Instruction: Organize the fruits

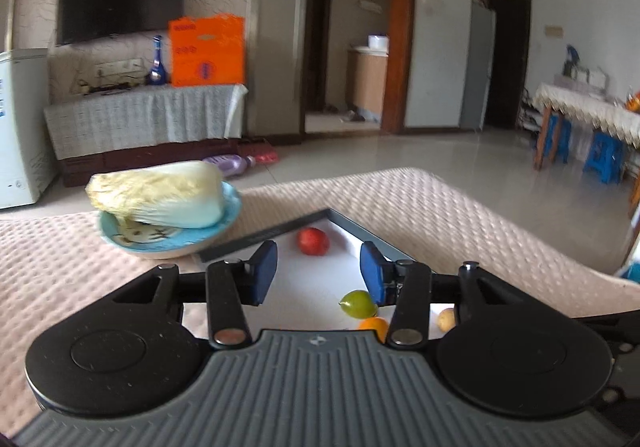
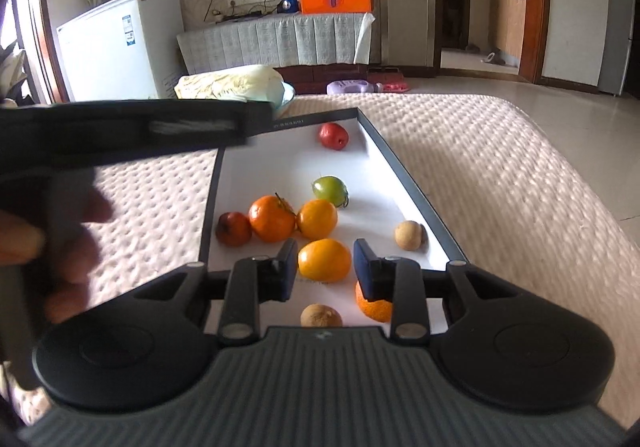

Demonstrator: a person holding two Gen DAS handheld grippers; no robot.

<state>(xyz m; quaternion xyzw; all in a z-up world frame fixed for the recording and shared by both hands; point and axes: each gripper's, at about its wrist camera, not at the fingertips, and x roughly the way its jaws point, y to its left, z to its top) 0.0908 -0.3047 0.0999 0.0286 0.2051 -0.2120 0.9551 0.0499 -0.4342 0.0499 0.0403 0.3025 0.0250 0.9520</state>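
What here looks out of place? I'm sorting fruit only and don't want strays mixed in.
The napa cabbage stands out: it is a vegetable, lying on its side across a blue plate beside the tray, overhanging the rim. Inside the tray, the fruit lies loose and scattered, the red fruit alone at the far end.

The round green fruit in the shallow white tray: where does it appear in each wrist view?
Left wrist: the round green fruit is low, right of centre, beside the right pad of the left gripper.
Right wrist: it is mid-frame, above the orange fruits.
Shared landmark: the red fruit at the tray's far end.
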